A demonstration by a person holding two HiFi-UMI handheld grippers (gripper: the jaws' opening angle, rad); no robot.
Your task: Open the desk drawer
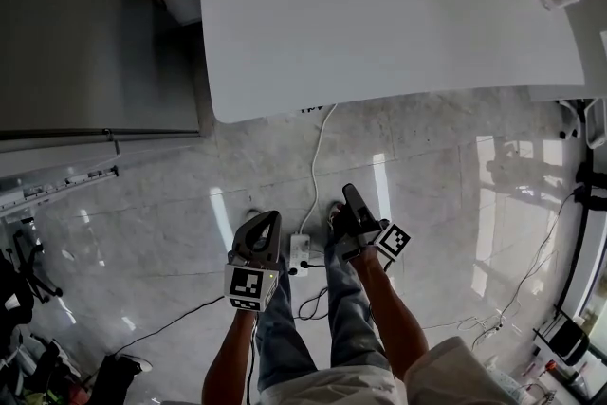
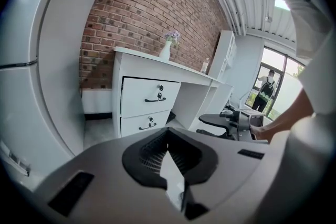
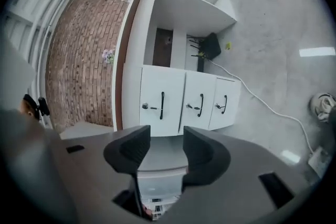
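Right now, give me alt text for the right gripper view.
The right tongs stand open and empty, aimed at a white desk that appears turned sideways; its three drawers, black-handled, are all shut. A brick wall stands behind it.

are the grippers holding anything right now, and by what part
Nothing is held. The left gripper is shut with nothing between its jaws; the right gripper is open and empty.
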